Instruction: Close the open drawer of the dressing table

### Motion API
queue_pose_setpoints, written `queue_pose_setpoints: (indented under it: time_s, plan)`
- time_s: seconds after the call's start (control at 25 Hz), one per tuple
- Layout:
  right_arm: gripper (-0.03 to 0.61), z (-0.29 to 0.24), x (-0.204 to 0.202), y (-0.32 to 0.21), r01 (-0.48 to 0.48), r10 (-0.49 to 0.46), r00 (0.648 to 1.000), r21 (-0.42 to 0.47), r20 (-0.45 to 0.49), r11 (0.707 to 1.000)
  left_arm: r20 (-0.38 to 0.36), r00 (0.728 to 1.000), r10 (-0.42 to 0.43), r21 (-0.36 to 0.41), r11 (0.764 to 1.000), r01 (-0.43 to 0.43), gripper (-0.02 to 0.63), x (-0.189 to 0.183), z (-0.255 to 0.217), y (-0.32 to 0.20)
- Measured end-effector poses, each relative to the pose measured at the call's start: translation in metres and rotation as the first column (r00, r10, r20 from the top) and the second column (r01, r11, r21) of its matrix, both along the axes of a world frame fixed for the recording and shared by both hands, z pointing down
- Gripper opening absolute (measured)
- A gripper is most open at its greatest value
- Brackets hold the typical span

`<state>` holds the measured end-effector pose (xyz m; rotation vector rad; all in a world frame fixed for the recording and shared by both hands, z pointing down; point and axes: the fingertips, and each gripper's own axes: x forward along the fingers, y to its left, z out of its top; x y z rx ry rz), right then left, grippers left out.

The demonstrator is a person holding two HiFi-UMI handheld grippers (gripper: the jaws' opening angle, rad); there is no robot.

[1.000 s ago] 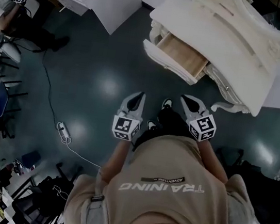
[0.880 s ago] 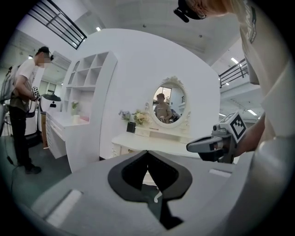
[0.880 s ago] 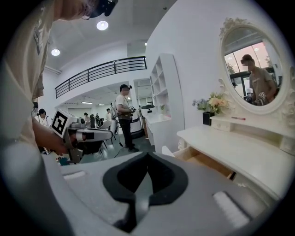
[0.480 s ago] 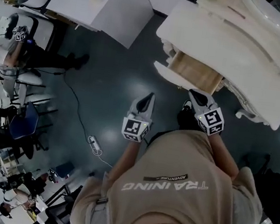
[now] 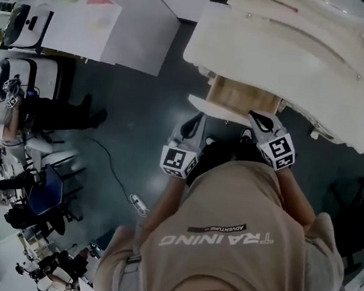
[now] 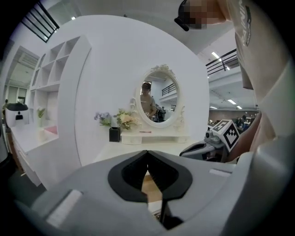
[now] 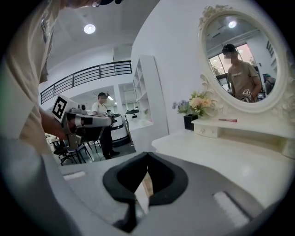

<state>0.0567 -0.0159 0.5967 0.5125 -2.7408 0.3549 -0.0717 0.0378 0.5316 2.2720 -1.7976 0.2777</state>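
The cream dressing table (image 5: pixel 298 50) stands ahead, and its wooden drawer (image 5: pixel 238 94) is pulled out toward me. In the head view the white drawer front (image 5: pixel 209 107) lies just beyond both grippers. My left gripper (image 5: pixel 196 120) is shut and empty, a little short of the front's left part. Also shut and empty, my right gripper (image 5: pixel 254 117) has its tip at the front's right end; I cannot tell if it touches. The left gripper (image 6: pixel 147 154) points over the drawer wood (image 6: pixel 151 182). Past the right gripper (image 7: pixel 147 156) runs the table top (image 7: pixel 216 152).
On the table are an oval mirror (image 6: pixel 159 99), a black vase of flowers (image 6: pixel 115 133) and a small raised shelf (image 7: pixel 239 129). A white desk unit (image 5: pixel 86 18) stands at the left. Seated people and chairs (image 5: pixel 25 152) are further left. A power strip and cable (image 5: pixel 136 202) lie on the floor.
The person has stepped up to the dressing table. Both shut grippers have travelled forward to the drawer front, the right one reaching its right end.
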Motion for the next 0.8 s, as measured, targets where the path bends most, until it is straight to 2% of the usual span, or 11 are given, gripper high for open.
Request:
queue_pose_setpoints:
  time_s: [0.2, 0.36, 0.52, 0.64, 0.8]
  plan:
    - [0.004, 0.001, 0.005, -0.018, -0.116, 0.116, 0.993, -0.002, -0.025, 0.993, -0.026, 0.993, 0.112, -0.007, 0.994, -0.112, 0.006, -0.008, 0.008, -0.033]
    - [0.005, -0.004, 0.0, -0.031, -0.232, 0.233, 0.971, 0.018, -0.049, 0.973, -0.044, 0.973, 0.226, 0.005, 0.974, -0.226, 0.006, -0.019, 0.008, -0.059]
    - [0.004, -0.012, 0.004, -0.044, -0.4, 0.401, 0.913, 0.018, -0.072, 0.916, -0.059, 0.933, 0.354, 0.017, 0.935, -0.353, 0.006, -0.032, 0.008, -0.082]
    - [0.003, -0.013, -0.007, -0.047, -0.467, 0.467, 0.879, 0.023, -0.096, 0.884, -0.045, 0.903, 0.427, 0.011, 0.904, -0.427, 0.006, -0.051, 0.012, -0.095]
    - [0.004, -0.011, -0.015, -0.048, -0.582, 0.582, 0.809, 0.031, -0.087, 0.813, -0.023, 0.864, 0.504, 0.011, 0.864, -0.503, 0.006, -0.074, 0.022, -0.106]
